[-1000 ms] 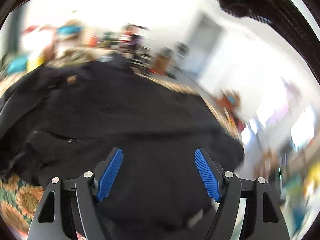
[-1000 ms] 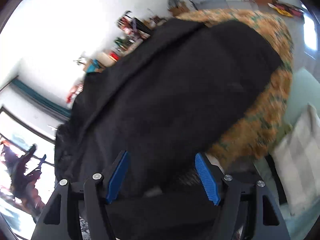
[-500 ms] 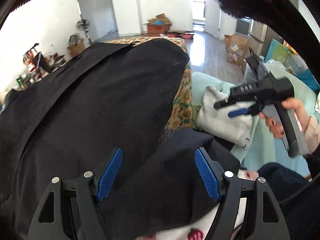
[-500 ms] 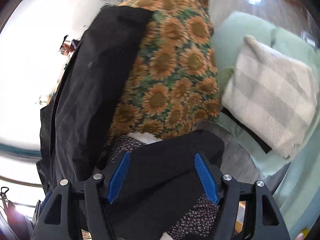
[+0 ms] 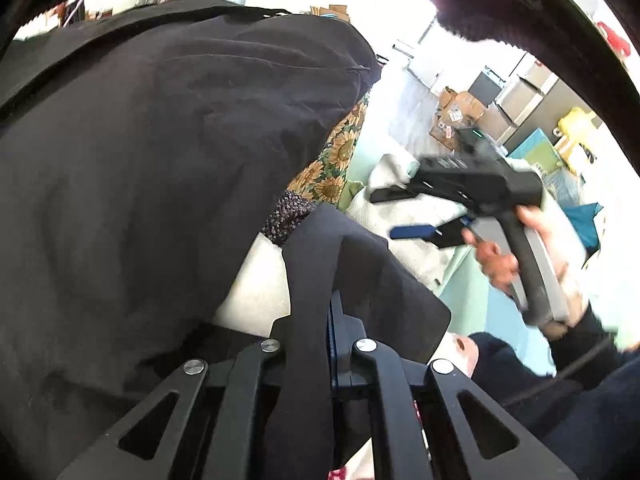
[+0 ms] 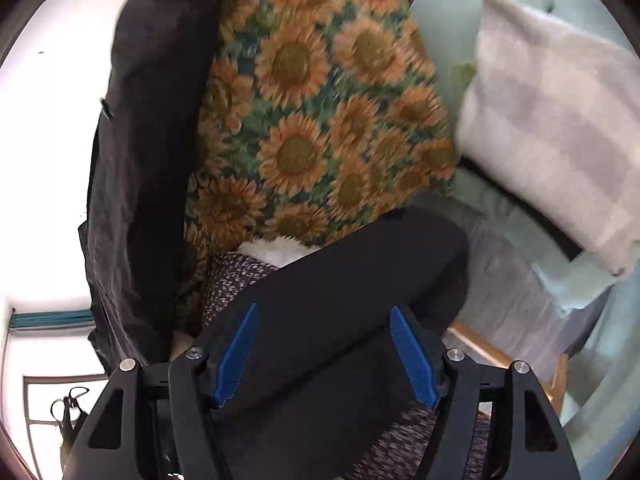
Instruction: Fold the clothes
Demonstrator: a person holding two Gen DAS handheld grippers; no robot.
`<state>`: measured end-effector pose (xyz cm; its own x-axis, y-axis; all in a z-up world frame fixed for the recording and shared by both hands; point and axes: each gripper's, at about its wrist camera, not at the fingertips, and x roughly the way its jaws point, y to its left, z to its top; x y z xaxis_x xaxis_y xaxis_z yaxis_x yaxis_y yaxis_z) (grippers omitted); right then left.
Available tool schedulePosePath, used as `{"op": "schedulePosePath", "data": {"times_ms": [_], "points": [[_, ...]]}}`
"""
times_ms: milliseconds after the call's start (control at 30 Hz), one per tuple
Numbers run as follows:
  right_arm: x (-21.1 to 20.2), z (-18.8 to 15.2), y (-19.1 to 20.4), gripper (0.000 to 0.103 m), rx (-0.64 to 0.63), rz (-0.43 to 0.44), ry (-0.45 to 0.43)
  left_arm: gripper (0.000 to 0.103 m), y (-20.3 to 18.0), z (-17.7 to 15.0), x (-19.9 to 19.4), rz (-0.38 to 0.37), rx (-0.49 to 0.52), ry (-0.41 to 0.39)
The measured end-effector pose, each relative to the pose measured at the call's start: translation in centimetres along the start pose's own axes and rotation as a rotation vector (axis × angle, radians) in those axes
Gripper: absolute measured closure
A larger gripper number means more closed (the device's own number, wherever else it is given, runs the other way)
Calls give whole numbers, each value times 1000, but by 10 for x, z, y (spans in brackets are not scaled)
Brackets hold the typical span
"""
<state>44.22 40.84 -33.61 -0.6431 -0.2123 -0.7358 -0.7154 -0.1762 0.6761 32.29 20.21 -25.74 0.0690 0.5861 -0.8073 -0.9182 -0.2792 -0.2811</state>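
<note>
A large black garment point(image 5: 140, 152) lies spread over a sunflower-print cloth point(image 6: 304, 112). My left gripper point(image 5: 320, 336) is shut on a dark navy piece of clothing point(image 5: 360, 280), which drapes over its fingers. My right gripper point(image 6: 324, 356) is open with its blue pads point(image 6: 236, 356) wide apart, above a folded dark garment point(image 6: 352, 292). The right gripper also shows in the left wrist view point(image 5: 416, 216), held in a hand, open, off to the right. The black garment shows at the left of the right wrist view point(image 6: 148, 140).
A speckled knit garment point(image 6: 232, 280) and a white piece point(image 6: 276, 250) lie under the dark garment. A pale checked pillow point(image 6: 552, 136) rests on mint bedding point(image 6: 440, 12) to the right. Cardboard boxes point(image 5: 456, 112) stand on the floor far back.
My left gripper has closed from wide open onto the dark navy clothing. Both views swung from the spread black garment toward the pile at the bed's edge. The right gripper stays open.
</note>
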Motion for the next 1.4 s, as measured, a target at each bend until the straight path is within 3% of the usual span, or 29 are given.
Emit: {"op": "schedulePosePath", "data": {"times_ms": [67,267,367,600,700,833,933,1067,1267,1400], "points": [[15,13,6,31,7,15,34,96,-4,-1,0,23,15,-3],[52,33,21,30,8,-53,82,96,3,-6,10,35,-38,19],[64,28,18,41,7,-116,98,96,5,-4,20,56,-63,57],[42,13,2,93,94,-44,-39,96,2,12,32,152,-147,151],[22,8,4,98,92,-36,-112,96,2,15,27,153,-152,141],[-23,-3,18,100,52,8,-249,96,-9,23,-1,121,-92,43],[-73,-9,61,101,-87,48,-404,96,-16,33,-29,110,-55,-50],[-131,-18,147,101,-362,78,-580,96,-12,59,-69,157,-49,-182],[-156,-7,283,101,-640,161,-614,96,32,105,-126,285,-153,-353],[-128,-8,380,101,-824,6,-628,96,73,132,-141,435,-249,-414]]}}
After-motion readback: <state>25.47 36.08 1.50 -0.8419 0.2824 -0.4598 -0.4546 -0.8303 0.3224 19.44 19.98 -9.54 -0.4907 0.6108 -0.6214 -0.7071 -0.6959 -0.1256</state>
